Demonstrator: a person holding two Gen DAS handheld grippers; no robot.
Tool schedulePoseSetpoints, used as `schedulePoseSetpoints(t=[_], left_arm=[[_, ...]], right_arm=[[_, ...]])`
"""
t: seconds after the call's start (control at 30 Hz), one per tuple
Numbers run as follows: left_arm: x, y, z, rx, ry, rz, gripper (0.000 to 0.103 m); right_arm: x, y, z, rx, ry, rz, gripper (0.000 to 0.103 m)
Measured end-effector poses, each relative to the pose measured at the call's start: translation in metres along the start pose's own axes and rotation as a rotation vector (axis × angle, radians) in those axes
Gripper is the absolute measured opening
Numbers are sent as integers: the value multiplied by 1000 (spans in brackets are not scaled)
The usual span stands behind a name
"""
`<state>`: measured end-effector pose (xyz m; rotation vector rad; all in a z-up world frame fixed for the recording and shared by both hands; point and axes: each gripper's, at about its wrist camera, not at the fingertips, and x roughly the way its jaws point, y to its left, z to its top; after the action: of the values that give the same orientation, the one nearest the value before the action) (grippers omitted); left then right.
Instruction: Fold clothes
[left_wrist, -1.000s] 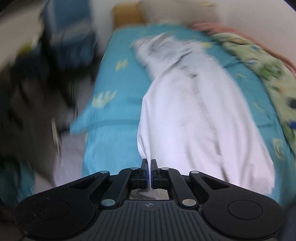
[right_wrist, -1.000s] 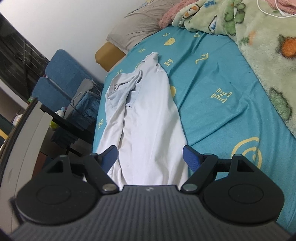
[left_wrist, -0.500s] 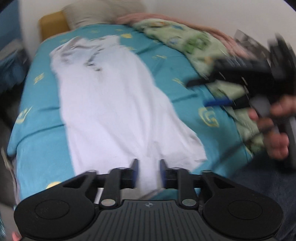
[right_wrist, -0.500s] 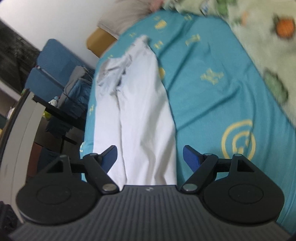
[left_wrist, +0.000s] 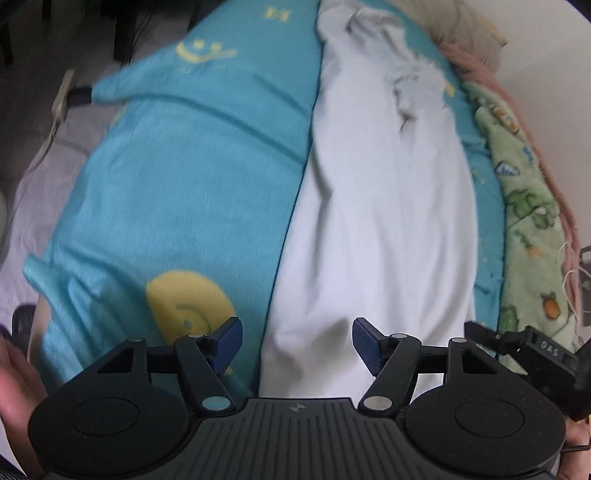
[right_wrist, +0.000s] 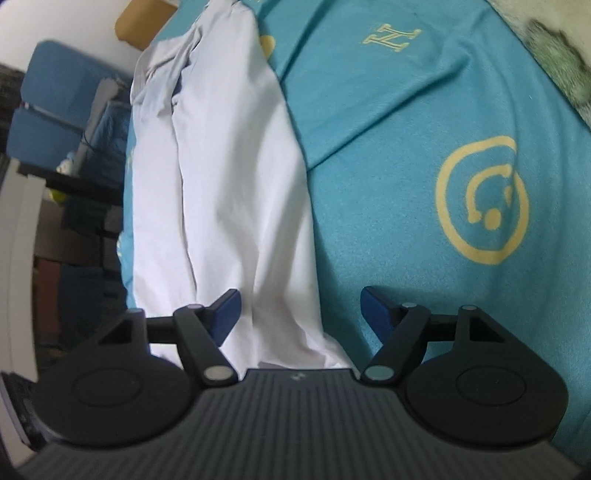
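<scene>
A white garment (left_wrist: 380, 206) lies folded lengthwise in a long strip on a teal bed sheet (left_wrist: 177, 177). It also shows in the right wrist view (right_wrist: 229, 177). My left gripper (left_wrist: 297, 345) is open and empty just above the garment's near end, over its left edge. My right gripper (right_wrist: 301, 312) is open and empty above the near end, over its right edge. Part of the right gripper's black body (left_wrist: 535, 354) shows at the right of the left wrist view.
A green patterned blanket (left_wrist: 532, 206) lies along the far side of the bed. A pillow (left_wrist: 461, 26) is at the head. Blue chairs (right_wrist: 48, 92) and dark furniture (right_wrist: 81, 206) stand beside the bed. The sheet (right_wrist: 424, 129) bears yellow prints.
My left gripper let go of the garment's near end and opened wide, swinging to face along the bed. The right gripper stayed open and moved lower and closer to the near end.
</scene>
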<state>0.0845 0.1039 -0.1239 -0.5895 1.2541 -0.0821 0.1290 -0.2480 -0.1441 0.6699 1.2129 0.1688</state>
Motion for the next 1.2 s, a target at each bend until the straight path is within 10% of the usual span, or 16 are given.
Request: schedulePoseSetpoints(t=[0.27, 0.33, 0.43, 0.87, 1.2], left_arm=[[8, -6, -13, 26, 87, -25, 64], [9, -13, -17, 77, 102, -13, 30], [5, -17, -21, 105, 78, -9, 5], [-136, -44, -54, 58, -251, -274, 3], [-186, -24, -127, 29, -268, -303, 3]], right_arm=[[9, 23, -22, -149, 137, -10, 65], [10, 32, -28, -217, 141, -75, 54], [8, 43, -38, -297, 139, -165, 18], [-126, 74, -35, -263, -164, 4, 7], [-165, 34, -106, -202, -211, 91, 7]])
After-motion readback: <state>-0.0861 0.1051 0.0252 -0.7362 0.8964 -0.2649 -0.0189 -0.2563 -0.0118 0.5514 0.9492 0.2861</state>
